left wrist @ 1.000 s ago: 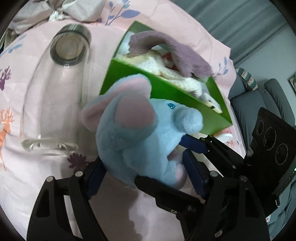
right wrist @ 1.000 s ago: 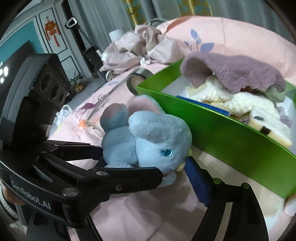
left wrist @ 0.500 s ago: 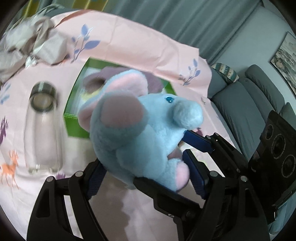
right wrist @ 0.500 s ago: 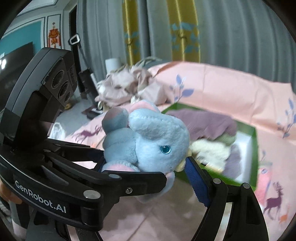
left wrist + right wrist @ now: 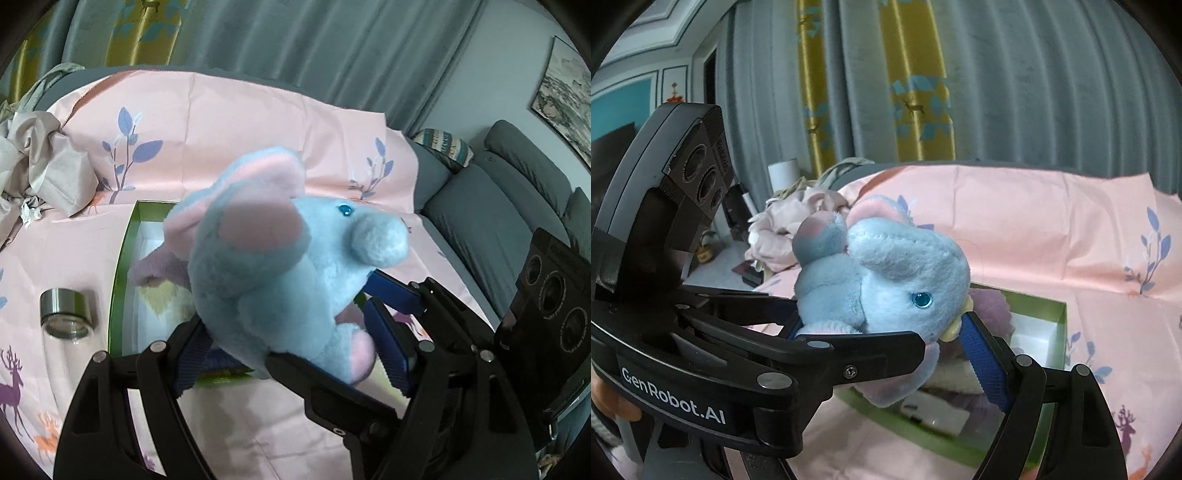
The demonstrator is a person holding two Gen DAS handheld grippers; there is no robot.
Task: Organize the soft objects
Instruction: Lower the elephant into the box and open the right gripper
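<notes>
A blue plush elephant [image 5: 280, 266] with pink ears is held in the air between both grippers. My left gripper [image 5: 288, 343] is shut on its body. My right gripper [image 5: 882, 343] is shut on its head and body [image 5: 886, 280]; its blue-padded fingers also show in the left wrist view [image 5: 388, 321]. Below and behind the toy lies a green box [image 5: 122, 258] on the pink sheet, holding a purple fuzzy cloth [image 5: 159, 266] and cream plush items [image 5: 945, 380]. The box shows in the right wrist view too [image 5: 1060, 332].
A clear glass bottle with a metal rim [image 5: 66, 314] lies left of the box. Crumpled beige fabric [image 5: 40, 177] sits at the far left. A grey sofa [image 5: 498, 206] stands to the right, curtains [image 5: 923, 92] behind.
Both grippers have lifted the elephant up off the sheet. The box and bottle now lie lower and farther away in both views.
</notes>
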